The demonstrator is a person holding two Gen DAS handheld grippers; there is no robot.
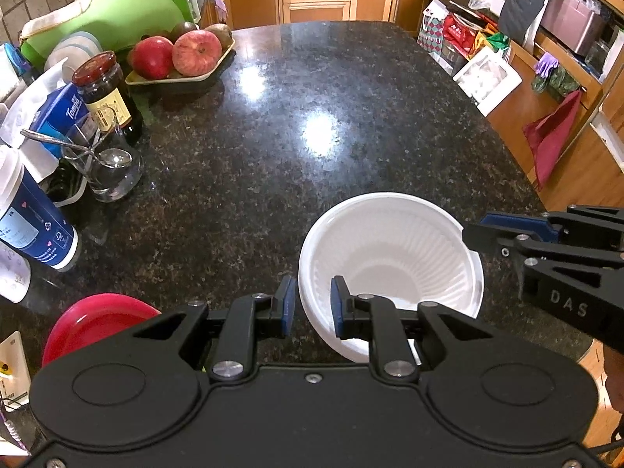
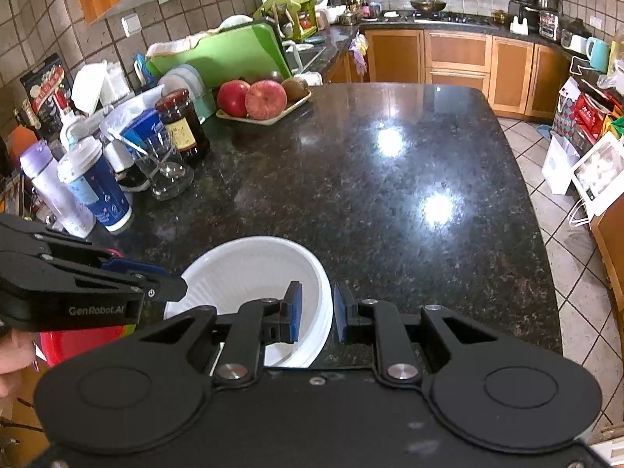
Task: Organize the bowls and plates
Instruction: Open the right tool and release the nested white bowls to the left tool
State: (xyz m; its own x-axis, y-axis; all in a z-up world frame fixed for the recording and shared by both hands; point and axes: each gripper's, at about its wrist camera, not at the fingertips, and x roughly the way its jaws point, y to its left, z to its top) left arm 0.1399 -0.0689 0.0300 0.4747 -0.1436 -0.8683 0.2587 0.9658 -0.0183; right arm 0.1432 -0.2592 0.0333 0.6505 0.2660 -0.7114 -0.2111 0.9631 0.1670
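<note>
1. Kitchen with wooden cabinets and tiled walls; work surface is a dark speckled polished granite counter [image 1: 296,124], bare at its centre.
2. White ribbed plastic bowl [image 1: 390,257], apparently a nested stack of such bowls, sits at the near edge of the counter, tilted, between the two tools.
3. Left gripper [image 1: 311,304]: blue-padded fingers straddle the bowl's near-left rim, one outside the wall and one inside. Gap is narrow; pads look just beside the rim. Whether they are clamped on it, I cannot tell.
4. Right gripper [image 2: 315,314]: fingers straddle the bowl's right rim, left pad inside, right pad outside. A sliver of space shows beside the outer pad; firm grasp cannot be confirmed.
5. Red round plastic plate [image 1: 93,323] lies at the near-left counter edge, left of the white bowl, partly hidden by the left tool.
6. Left side of counter holds: dark glass jar with red lid [image 1: 105,93], clear drinking glass with metal spoon [image 1: 109,167], blue-and-white paper cup [image 1: 31,218].
7. Cream tray of red apples [image 1: 183,58] stands at the far left, in front of a green cutting board [image 1: 117,15].
</note>
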